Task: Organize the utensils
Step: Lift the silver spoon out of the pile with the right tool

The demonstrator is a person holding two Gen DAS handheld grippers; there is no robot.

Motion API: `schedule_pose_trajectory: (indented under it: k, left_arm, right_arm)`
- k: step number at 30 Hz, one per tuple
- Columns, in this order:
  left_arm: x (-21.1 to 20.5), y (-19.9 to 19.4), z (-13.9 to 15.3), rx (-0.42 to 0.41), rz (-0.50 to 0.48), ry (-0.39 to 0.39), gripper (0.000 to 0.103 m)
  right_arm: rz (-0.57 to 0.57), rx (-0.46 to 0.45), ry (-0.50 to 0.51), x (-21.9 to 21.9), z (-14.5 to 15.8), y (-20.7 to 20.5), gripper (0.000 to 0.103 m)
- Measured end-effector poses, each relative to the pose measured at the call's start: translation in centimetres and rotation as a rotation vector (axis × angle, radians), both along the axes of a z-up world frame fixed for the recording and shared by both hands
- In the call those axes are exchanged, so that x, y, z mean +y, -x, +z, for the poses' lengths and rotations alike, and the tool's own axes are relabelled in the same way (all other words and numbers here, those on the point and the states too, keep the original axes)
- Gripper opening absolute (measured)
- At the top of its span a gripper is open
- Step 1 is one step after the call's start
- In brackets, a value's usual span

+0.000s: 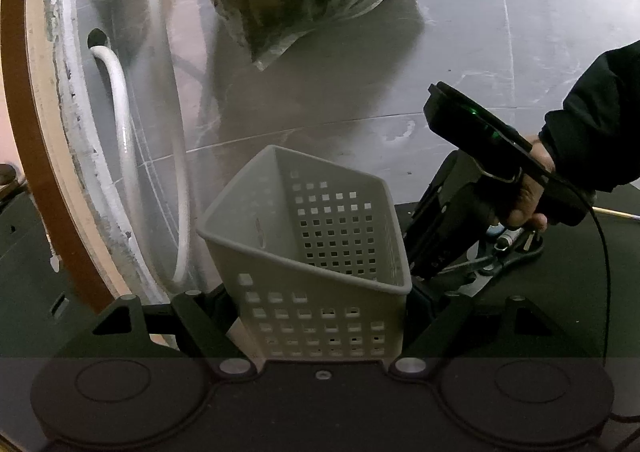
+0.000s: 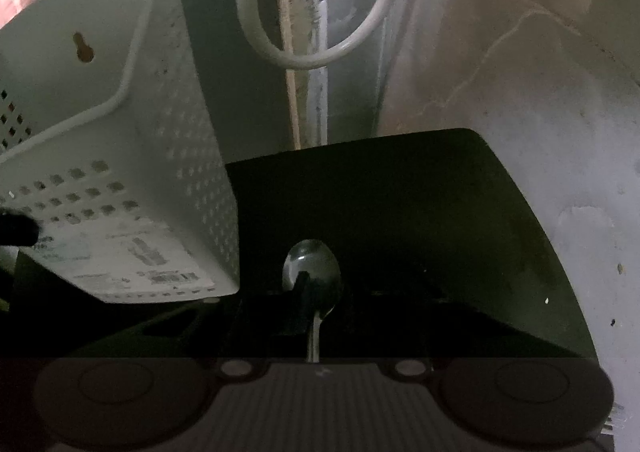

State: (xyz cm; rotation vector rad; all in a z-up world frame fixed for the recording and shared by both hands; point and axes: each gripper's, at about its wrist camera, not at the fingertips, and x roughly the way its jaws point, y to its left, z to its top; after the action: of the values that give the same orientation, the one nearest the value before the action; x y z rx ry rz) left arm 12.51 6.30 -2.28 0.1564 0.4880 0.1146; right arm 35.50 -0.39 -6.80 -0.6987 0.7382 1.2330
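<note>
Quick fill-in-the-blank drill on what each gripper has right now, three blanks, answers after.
1. The left gripper is clamped on a white perforated plastic ____.
2. The right gripper pinches a shiny metal ____ by its handle.
3. The white basket has nothing inside it, so it is ____.

Missing words: basket; spoon; empty

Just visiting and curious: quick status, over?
Left gripper clamps tilted white basket. Right gripper shut on spoon beside basket. Basket empty, nothing blocking.
</note>
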Motion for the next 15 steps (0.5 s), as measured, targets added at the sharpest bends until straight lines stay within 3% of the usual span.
schedule_pose_trajectory:
  k: [4, 15]
  left_arm:
    - [0.0, 0.1, 0.0, -0.001, 0.003, 0.0, 0.082]
    - [0.0, 0.0, 0.0, -0.002, 0.004, 0.0, 0.082]
  right_arm:
    - [-0.074, -0.003, -0.038, -0.7, 0.2, -0.2, 0.001]
    - [-0.22, 0.068, -0.184, -4.5, 2.0, -1.0, 0.0]
